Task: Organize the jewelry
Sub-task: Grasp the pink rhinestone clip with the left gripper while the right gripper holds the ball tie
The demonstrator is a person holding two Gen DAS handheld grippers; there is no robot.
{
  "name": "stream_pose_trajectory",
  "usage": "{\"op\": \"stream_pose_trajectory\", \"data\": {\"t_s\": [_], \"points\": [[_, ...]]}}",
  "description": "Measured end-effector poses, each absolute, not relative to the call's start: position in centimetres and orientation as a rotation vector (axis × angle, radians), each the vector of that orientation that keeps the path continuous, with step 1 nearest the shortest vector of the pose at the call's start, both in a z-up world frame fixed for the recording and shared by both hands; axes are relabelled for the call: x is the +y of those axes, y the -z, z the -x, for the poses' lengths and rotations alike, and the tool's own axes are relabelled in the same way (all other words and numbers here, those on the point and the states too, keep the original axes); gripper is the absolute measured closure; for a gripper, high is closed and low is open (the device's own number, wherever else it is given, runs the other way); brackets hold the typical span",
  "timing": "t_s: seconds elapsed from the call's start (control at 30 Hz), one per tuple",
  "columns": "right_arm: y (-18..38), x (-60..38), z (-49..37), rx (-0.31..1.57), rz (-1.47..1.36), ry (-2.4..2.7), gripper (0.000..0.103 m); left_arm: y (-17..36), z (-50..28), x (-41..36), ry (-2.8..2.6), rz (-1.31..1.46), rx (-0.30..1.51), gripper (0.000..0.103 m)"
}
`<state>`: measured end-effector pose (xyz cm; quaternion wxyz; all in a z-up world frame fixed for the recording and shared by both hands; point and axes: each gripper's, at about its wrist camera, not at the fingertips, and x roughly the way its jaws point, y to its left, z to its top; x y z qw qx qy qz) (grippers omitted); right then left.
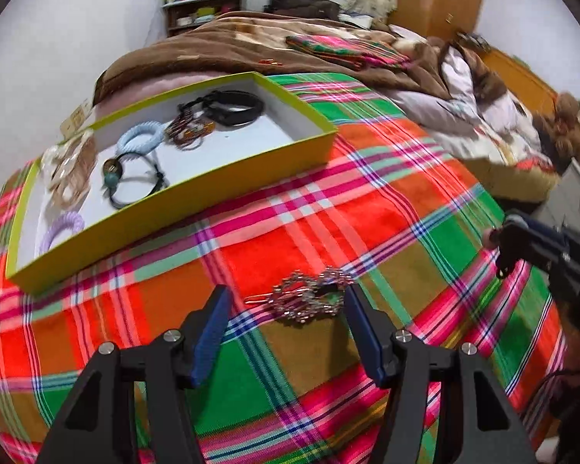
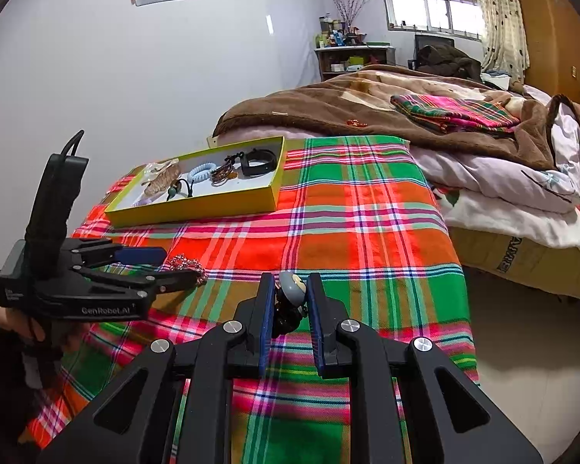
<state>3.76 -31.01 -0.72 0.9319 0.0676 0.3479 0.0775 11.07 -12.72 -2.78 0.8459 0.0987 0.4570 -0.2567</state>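
A sparkly beaded hair clip (image 1: 309, 301) lies on the plaid cloth, and my left gripper (image 1: 286, 305) stands open around it, one finger on each side, pads apart from it. In the right wrist view the same clip (image 2: 191, 265) shows just past the left gripper (image 2: 170, 266). My right gripper (image 2: 292, 284) is shut on a small trinket (image 2: 292, 290) with a grey round head and a dark body, held above the cloth. A yellow-green box (image 1: 212, 193) (image 2: 197, 208) holds a black bracelet (image 1: 236, 110), a blue coil tie (image 1: 141, 137), beaded bracelets (image 1: 189, 131) and a black cord (image 1: 135, 178).
A lilac coil tie (image 1: 62, 224) and beige shell pieces (image 1: 69, 170) fill the box's near end. A brown blanket (image 2: 328, 108) and a folded plaid cloth (image 2: 456, 112) lie behind. The bed's edge drops to the floor (image 2: 522, 348) on the right. A white wall (image 2: 116, 96) is left.
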Motion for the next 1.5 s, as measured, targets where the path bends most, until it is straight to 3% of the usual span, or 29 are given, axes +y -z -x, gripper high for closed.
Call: {"op": "stream_pose_trajectory", "data": {"t_s": [0.4, 0.73, 1.0, 1.03, 1.2, 1.43, 1.5], "points": [[1.1, -31.9, -3.8, 0.713, -0.161, -0.152, 0.086, 2.1, -8.5, -14.5, 0.673, -0.241, 1.003, 0.041], [1.2, -31.9, -3.6, 0.713, -0.169, -0.156, 0.086, 1.8, -8.6, -16.4, 0.647, -0.492, 0.878, 0.041], [1.2, -32.1, -3.4, 0.71, -0.175, -0.155, 0.086, 2.6, -9.5, -17.1, 0.665, -0.475, 0.905, 0.04], [1.2, -32.0, -3.5, 0.71, -0.175, -0.156, 0.086, 2.6, -9.5, -17.0, 0.66, -0.473, 0.904, 0.041], [1.3, -31.8, -3.6, 0.712, -0.175, -0.164, 0.086, 2.6, -9.4, -17.1, 0.694, -0.444, 0.92, 0.065], [1.3, -31.8, -3.7, 0.712, -0.177, -0.164, 0.086, 2.5, -9.2, -17.2, 0.713, -0.428, 0.93, 0.074], [1.3, -31.8, -3.7, 0.712, -0.176, -0.163, 0.086, 2.4, -9.1, -17.1, 0.728, -0.412, 0.935, 0.083]]}}
